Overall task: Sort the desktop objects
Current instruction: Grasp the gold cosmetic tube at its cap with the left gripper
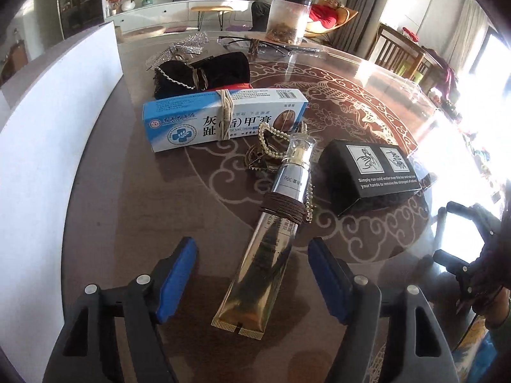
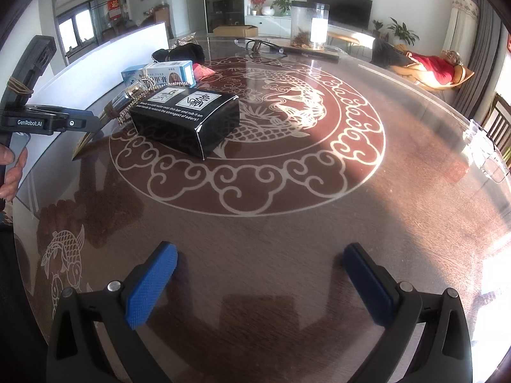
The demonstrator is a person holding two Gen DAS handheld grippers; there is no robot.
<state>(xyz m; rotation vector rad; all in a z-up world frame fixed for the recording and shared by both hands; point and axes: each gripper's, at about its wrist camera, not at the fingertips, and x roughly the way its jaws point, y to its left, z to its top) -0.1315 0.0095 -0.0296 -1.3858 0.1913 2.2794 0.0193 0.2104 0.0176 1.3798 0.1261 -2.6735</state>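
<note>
A silver-and-gold tube (image 1: 268, 239) with a brown cord wound around its middle lies on the glass table (image 2: 287, 210), cap pointing away. My left gripper (image 1: 251, 249) is open astride the tube's lower half, with a gap between each blue pad and the tube. Behind the tube are a pearl bracelet (image 1: 271, 140), a blue-and-white ointment box (image 1: 223, 121) with a band around it, and a black pouch (image 1: 204, 73). A black printed box (image 1: 370, 172) sits to the right of the tube. My right gripper (image 2: 260, 255) is open over bare table, holding nothing.
A white board (image 1: 48, 127) stands along the table's left side. Glasses (image 1: 255, 44) and a clear jar (image 1: 289, 17) sit at the far edge. A person reclines in a chair (image 2: 431, 70) beyond the table. A hand (image 2: 12, 172) holds the left gripper's body.
</note>
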